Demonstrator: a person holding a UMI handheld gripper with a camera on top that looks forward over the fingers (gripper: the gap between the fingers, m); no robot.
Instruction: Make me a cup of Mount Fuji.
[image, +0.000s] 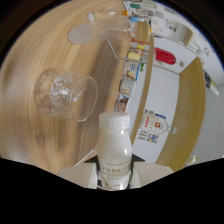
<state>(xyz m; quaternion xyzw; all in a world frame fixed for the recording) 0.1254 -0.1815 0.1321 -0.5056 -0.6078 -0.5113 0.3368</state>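
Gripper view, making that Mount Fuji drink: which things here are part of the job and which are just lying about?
Part of the job:
- white bottle, held between the fingers
- clear glass, beyond the bottle on the wooden counter

Probably lying about:
- second clear glass vessel, farther along the counter
- row of small bottles at the counter's edge
- red item beyond them

— What do we have between the fingers?

— We see a white milk bottle (114, 150) with its white cap, the gripper (115, 176) pressed against its label on both sides.

— And beyond it?

— We find a clear stemmed glass (66, 93) on the wooden tabletop (30, 75), and further along, near the tabletop's edge, a clear glass pitcher (107, 30). Past that edge we make out small bottles (131, 62) in a row.
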